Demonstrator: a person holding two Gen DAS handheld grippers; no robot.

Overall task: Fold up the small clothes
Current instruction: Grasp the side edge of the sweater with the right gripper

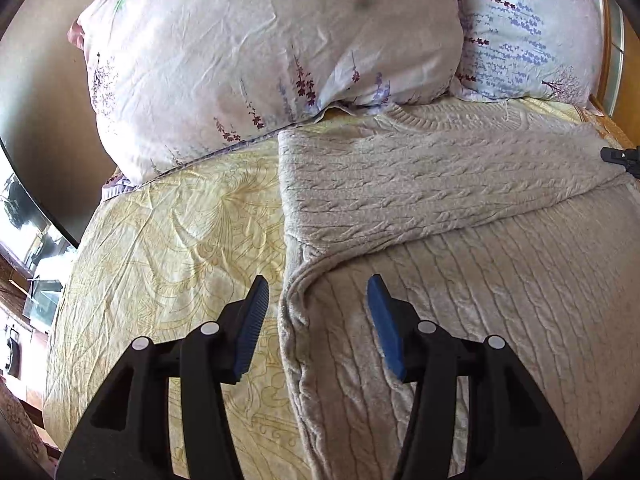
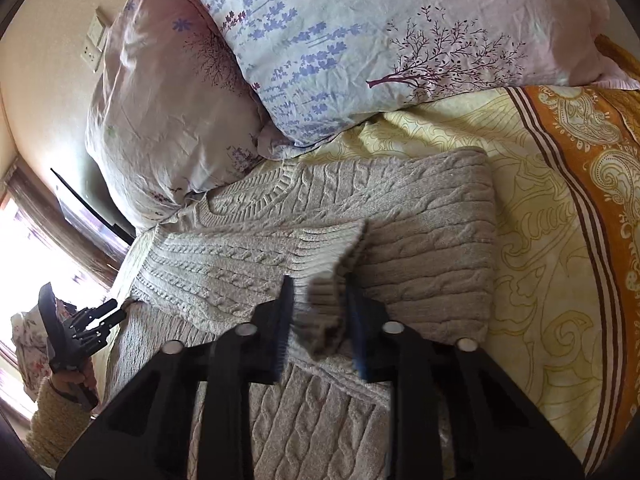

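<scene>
A beige cable-knit sweater (image 1: 440,240) lies flat on the bed, with one sleeve folded across its chest. My left gripper (image 1: 318,292) is open and empty, and hovers over the sweater's left edge. In the right wrist view the sweater (image 2: 420,208) fills the middle, neckline toward the pillows. My right gripper (image 2: 320,292) is shut on the ribbed sleeve cuff (image 2: 324,312) and holds it over the sweater's body. The left gripper also shows in the right wrist view (image 2: 108,312) at the far left.
Two floral pillows (image 1: 260,52) (image 2: 380,32) lie behind the sweater at the head of the bed. A yellow patterned sheet (image 1: 168,248) covers the bed, with an orange border (image 2: 600,200) at the right. A wall (image 1: 40,120) and a window (image 2: 24,248) lie to the left.
</scene>
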